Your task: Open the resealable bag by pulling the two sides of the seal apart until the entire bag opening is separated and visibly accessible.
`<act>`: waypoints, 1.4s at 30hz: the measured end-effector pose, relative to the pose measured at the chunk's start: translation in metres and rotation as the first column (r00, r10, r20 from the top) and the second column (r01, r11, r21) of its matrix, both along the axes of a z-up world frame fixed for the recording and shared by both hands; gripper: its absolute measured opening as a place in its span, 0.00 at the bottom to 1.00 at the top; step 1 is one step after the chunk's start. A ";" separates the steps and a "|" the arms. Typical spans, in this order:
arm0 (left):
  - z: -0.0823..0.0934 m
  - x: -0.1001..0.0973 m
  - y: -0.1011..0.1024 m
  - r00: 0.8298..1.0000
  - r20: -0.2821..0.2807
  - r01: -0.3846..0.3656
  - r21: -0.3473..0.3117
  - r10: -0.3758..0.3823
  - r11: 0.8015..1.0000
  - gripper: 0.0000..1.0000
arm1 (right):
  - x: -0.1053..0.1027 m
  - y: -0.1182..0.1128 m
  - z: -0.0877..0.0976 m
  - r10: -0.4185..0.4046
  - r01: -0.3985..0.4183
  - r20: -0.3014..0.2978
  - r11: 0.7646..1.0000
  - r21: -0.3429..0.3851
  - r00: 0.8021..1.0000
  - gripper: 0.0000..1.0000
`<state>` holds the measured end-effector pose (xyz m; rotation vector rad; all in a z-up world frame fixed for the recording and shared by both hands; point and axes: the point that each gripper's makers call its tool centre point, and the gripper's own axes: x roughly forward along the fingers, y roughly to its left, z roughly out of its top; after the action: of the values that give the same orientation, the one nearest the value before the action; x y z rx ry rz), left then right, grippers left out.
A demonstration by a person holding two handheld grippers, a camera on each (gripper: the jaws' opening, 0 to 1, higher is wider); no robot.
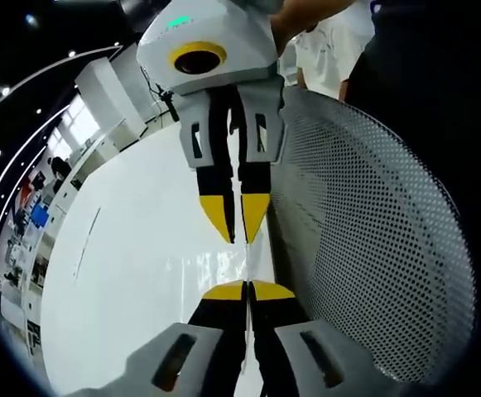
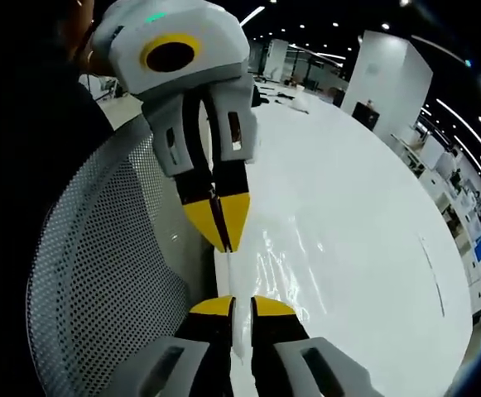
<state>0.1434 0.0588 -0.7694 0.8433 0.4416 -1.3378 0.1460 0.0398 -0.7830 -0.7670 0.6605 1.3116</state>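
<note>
Two white-bodied grippers with black jaws tipped in yellow wedge-shaped pads are seen: the left gripper (image 1: 246, 289) at six o'clock, the right gripper (image 1: 235, 238) at twelve. Grey slotted jaw brackets, a small green light and a thin black cable are carried by each housing.

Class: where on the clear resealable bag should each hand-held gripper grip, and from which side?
Grip the resealable bag by its two top lips at the seal, one hand-held gripper on each, coming from opposite sides; the film is thin and glossy, so only edges give purchase.
</note>
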 end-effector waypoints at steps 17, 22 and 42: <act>0.001 -0.007 -0.003 0.994 0.038 0.102 0.016 -0.102 0.995 0.00 | 0.002 -0.009 -0.015 -0.022 0.020 -0.102 1.000 -0.021 0.995 0.03; 0.002 -0.009 -0.007 0.992 0.041 0.118 0.005 -0.118 0.993 0.00 | -0.003 0.003 -0.013 -0.014 0.016 -0.134 1.000 0.019 0.991 0.03; 0.010 0.010 -0.001 0.999 0.023 -0.042 -0.020 0.043 0.999 0.04 | 0.009 0.017 0.008 -0.067 0.077 -0.106 0.993 0.092 0.992 0.00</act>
<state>0.1529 0.0581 -0.7590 0.8278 0.4254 -1.2904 0.1550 0.0566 -0.7754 -0.5954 0.6953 1.3137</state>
